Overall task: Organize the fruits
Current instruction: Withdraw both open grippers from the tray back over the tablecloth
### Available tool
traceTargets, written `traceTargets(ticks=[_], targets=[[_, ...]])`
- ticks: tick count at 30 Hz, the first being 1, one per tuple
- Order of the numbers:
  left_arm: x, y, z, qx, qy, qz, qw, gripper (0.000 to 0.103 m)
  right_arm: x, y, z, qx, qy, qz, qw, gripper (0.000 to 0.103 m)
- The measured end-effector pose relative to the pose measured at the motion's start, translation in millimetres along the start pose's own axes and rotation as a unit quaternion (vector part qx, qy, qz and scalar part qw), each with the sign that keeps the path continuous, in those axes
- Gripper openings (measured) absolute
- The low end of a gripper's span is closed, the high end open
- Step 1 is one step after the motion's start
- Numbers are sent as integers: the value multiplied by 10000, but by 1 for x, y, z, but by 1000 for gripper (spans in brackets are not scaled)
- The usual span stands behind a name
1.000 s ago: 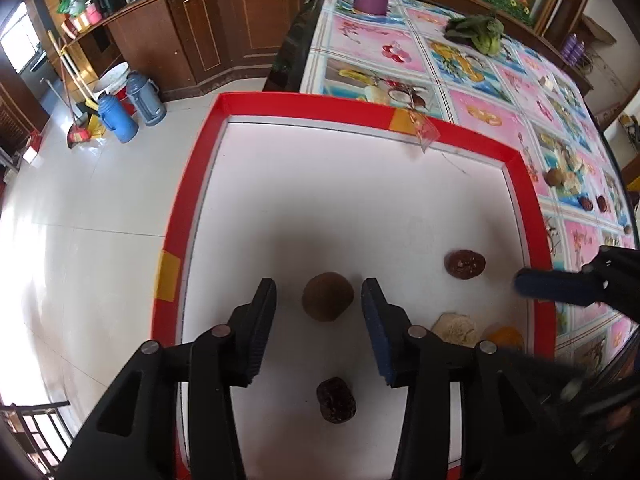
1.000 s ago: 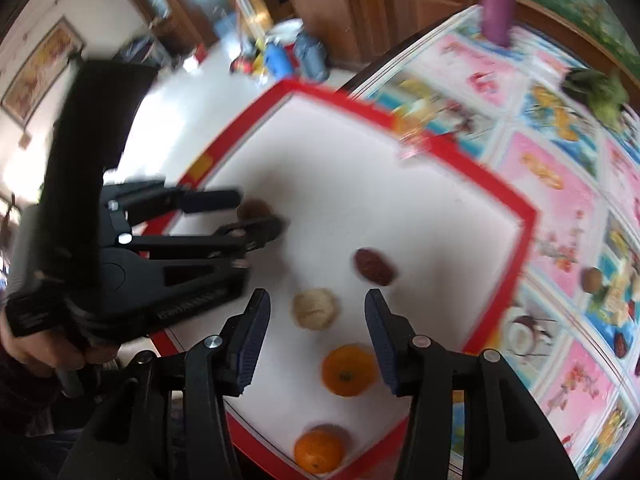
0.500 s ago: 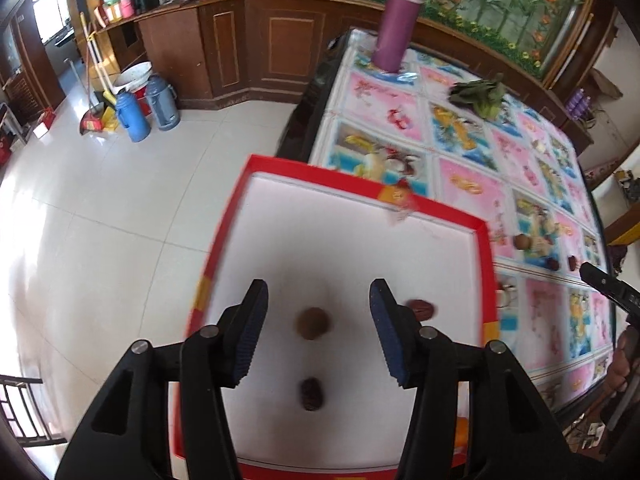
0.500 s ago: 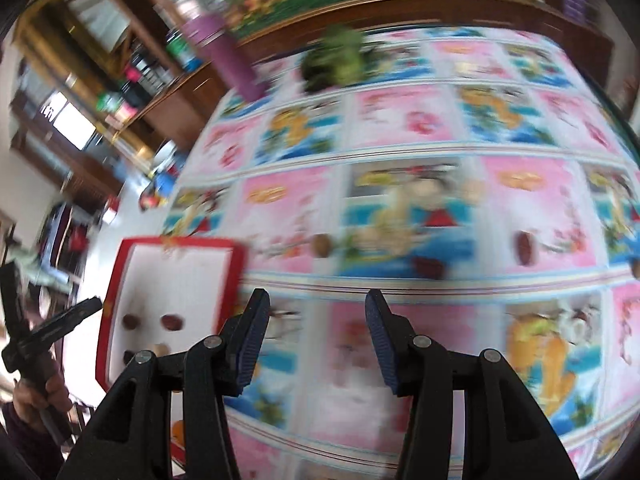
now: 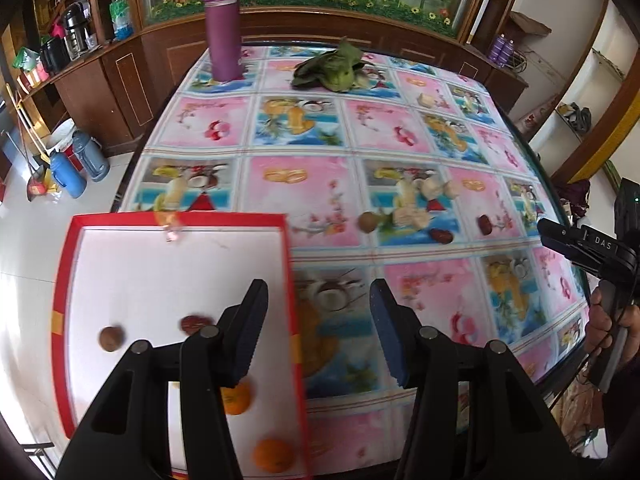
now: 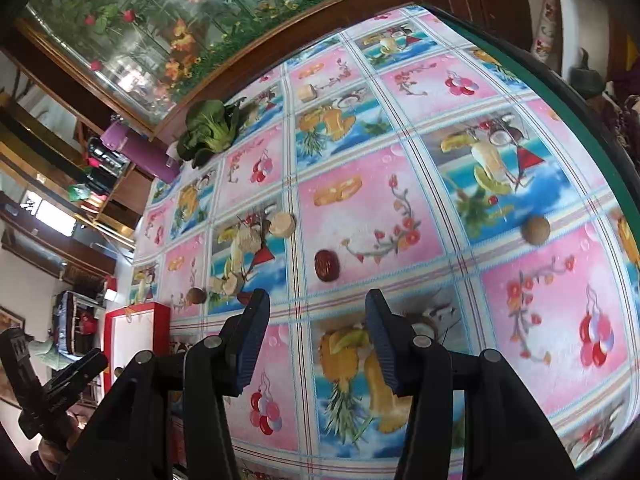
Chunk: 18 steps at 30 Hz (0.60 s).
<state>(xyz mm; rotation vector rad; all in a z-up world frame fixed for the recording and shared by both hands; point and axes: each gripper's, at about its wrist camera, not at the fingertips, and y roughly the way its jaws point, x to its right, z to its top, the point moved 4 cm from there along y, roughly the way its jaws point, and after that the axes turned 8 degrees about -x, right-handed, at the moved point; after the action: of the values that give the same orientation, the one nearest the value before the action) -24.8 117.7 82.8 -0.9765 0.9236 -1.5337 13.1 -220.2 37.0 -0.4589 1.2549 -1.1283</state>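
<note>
We hold the left gripper [image 5: 318,330] above the right edge of the red-rimmed tray [image 5: 289,280], jaws spread apart with nothing between them. We hold the right gripper [image 6: 316,340] over the fruit-print tablecloth [image 6: 400,168], jaws likewise spread and empty.

Tray contents, left wrist view:
- one brown round fruit [image 5: 111,338] near the left rim;
- one dark red date [image 5: 194,323] just left of the left finger;
- one orange [image 5: 238,398] partly hidden behind that finger;
- a second orange [image 5: 273,456] near the bottom right corner.

Fruits lying loose on the tablecloth, outside the tray:
- a brown round fruit [image 5: 368,222] beside pale cut pieces [image 5: 412,212];
- two dark red dates [image 5: 441,235] and [image 5: 485,224] further right.

In the right wrist view we see one red date [image 6: 327,265] lying ahead of the open jaws, between them and the far table edge, not touching either finger. A second brown round fruit [image 6: 536,230] lies well apart to the right. A pale round slice [image 6: 282,224] lies to the upper left of the date.

At the far end of the table stand a purple flask [image 5: 223,28] and a leafy green vegetable [image 5: 332,68]. A hand [image 5: 612,324] grips the right gripper's handle at the right edge of the left wrist view.
</note>
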Motion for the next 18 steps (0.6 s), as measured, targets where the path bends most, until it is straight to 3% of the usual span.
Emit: traceTargets(ticks=[8,11,14,18], targets=[[50,21,8,374,-175,489,9979,57,27,12,41,219,-253,774,9964,51],[69,46,5,447,-253,447,9977,57,41,26,50,329,-87,1172,9925,51],[85,73,7,603,-410,415,9965,57,49,34,57,717,21,1612,9843,51],[103,81,12,1159,-390,628,9905,57,56,33,64,1346,303,2182,9661,53]])
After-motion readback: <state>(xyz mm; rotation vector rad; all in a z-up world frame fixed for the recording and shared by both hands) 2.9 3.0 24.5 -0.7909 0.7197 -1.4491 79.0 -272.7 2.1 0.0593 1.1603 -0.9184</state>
